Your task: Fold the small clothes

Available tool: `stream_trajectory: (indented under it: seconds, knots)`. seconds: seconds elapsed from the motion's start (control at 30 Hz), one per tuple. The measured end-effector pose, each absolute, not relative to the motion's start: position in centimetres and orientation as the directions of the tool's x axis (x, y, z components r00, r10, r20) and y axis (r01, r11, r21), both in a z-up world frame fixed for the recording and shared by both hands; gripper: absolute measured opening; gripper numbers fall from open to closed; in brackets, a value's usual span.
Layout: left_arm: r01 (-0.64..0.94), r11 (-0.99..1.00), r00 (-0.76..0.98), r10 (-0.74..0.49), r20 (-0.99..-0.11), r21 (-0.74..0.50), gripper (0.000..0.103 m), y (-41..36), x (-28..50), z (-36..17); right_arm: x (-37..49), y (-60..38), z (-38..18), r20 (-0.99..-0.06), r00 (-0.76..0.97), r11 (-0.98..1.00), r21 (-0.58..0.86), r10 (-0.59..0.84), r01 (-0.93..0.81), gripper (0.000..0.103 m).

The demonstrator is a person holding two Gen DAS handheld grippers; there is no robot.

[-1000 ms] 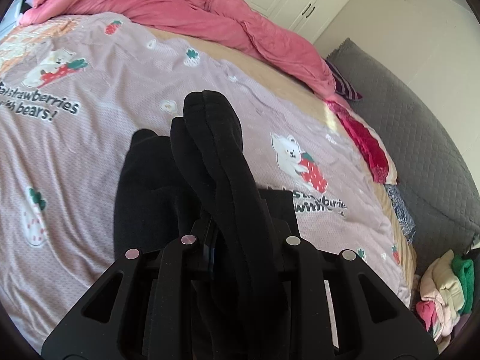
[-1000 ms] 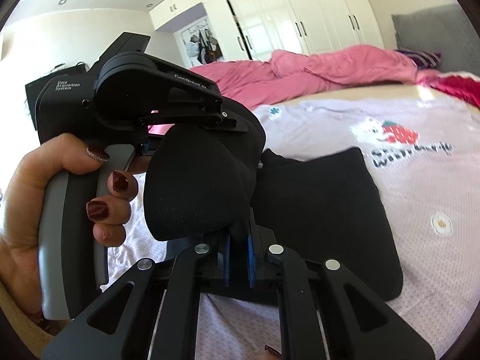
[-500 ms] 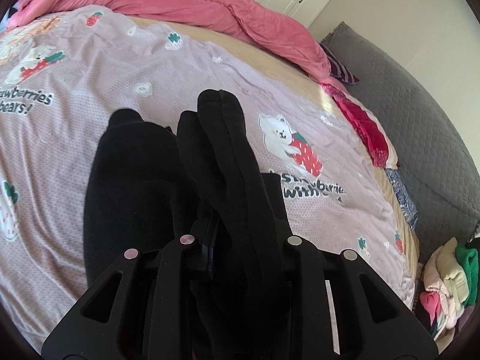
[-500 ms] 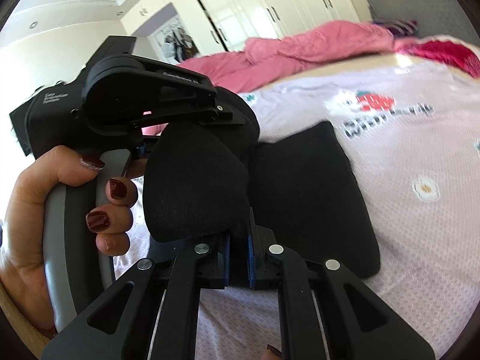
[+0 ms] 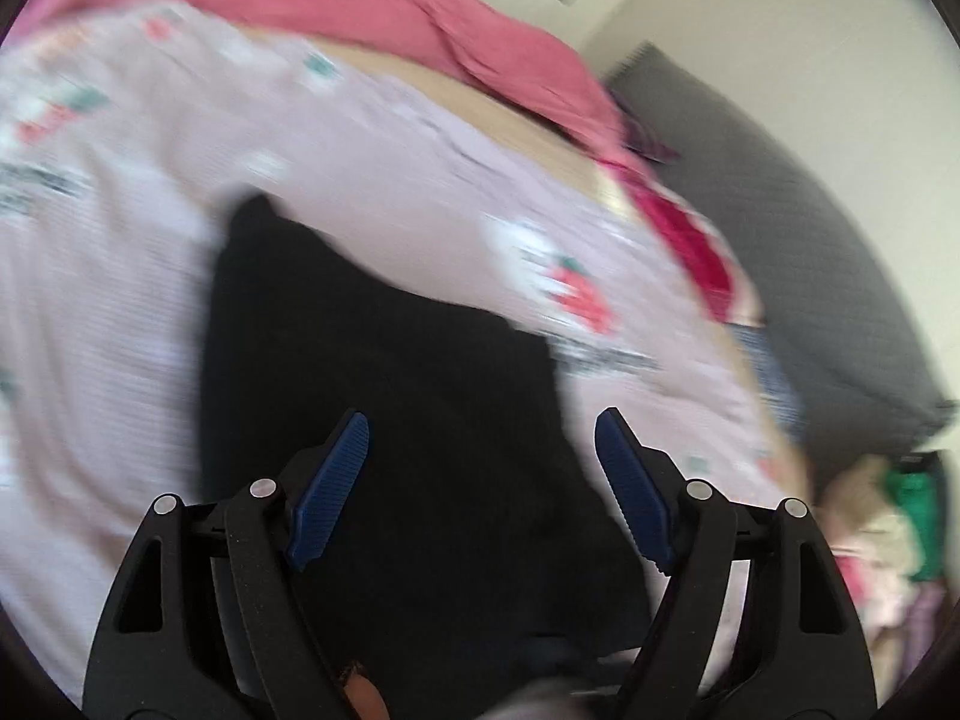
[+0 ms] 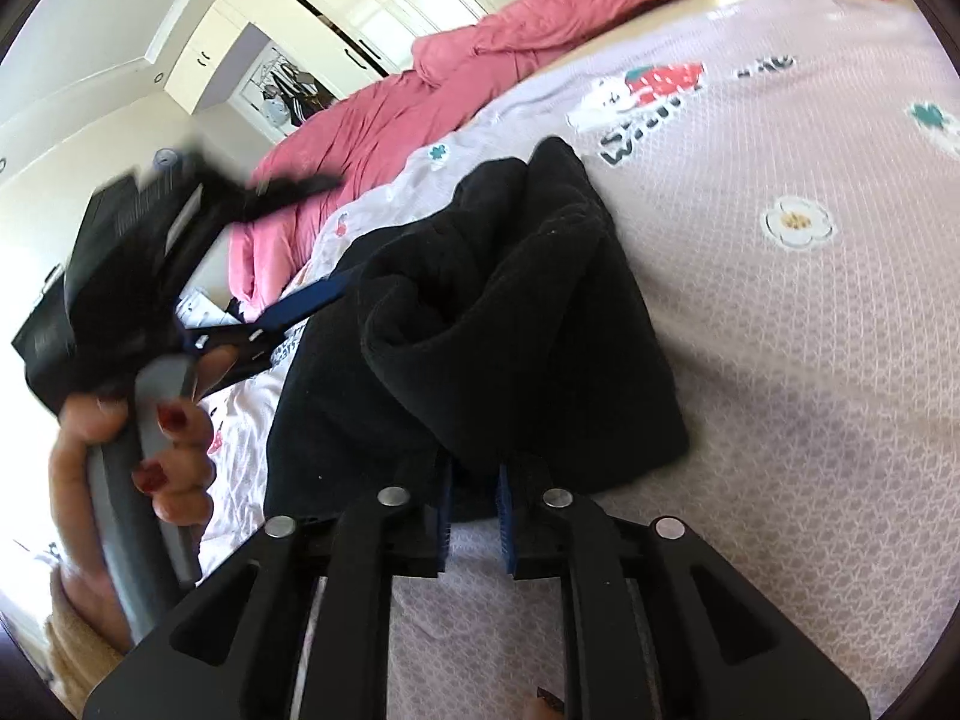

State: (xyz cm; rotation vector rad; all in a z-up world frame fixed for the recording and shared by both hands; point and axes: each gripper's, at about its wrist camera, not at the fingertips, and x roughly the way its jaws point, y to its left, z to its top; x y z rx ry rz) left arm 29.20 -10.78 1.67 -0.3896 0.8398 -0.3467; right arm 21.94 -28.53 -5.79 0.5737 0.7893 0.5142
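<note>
— Strawberry-print bedsheet under everything, pink duvet bunched behind. Where's the garment?

— Black garment lies on the sheet, one end doubled over. Left gripper is opening, pads wide apart above the cloth, gripping nothing.

— And the other?

— Right gripper is only starting to part; the folded edge sits between its blue pads.

— Step?

— Releasing a fold, I'd say. Next: let go fully, then flatten the lumpy top layer.

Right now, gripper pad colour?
Blue, ribbed pads; clearest in the left wrist view.
</note>
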Motion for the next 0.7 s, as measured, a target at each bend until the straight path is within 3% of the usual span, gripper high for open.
stream_trajectory:
  seconds: [0.07,0.13,0.23,0.4,0.6,0.67,0.7]
  knots:
    - [0.101,0.903,0.650,-0.378,-0.659,-0.418,0.069,-9.1,28.4,1.5,22.0,-28.8,-5.7,-0.490,0.569,0.697,0.683,0.660,-0.220,0.032]
    - [0.070,0.930,0.655,-0.315,-0.687,-0.360,0.069,-8.1,27.9,0.6,22.3,-29.2,-5.3,-0.443,0.539,0.632,0.740,0.717,-0.232,0.060]
    - [0.058,0.948,0.633,-0.278,-0.723,-0.315,0.069,-7.6,27.6,-1.1,23.3,-29.5,-4.2,-0.419,0.534,0.602,0.765,0.734,-0.229,0.076]
    - [0.087,0.945,0.634,-0.297,-0.714,-0.315,0.069,-7.6,26.6,-1.9,27.8,-30.6,-3.5,-0.462,0.492,0.595,0.789,0.738,-0.152,0.078]
    - [0.106,0.944,0.625,-0.307,-0.718,-0.312,0.069,-7.6,26.4,-1.8,32.6,-30.5,-4.4,-0.449,0.366,0.515,0.851,0.815,-0.102,0.078]
    - [0.106,0.944,0.622,-0.308,-0.720,-0.312,0.069,-7.6,26.4,-1.9,32.5,-29.6,-4.0,-0.490,0.350,0.560,0.817,0.798,-0.135,0.073]
    - [0.106,0.945,0.623,-0.306,-0.720,-0.310,0.069,-7.7,26.3,-1.8,32.5,-29.3,-3.9,-0.509,0.356,0.585,0.798,0.784,-0.147,0.063]
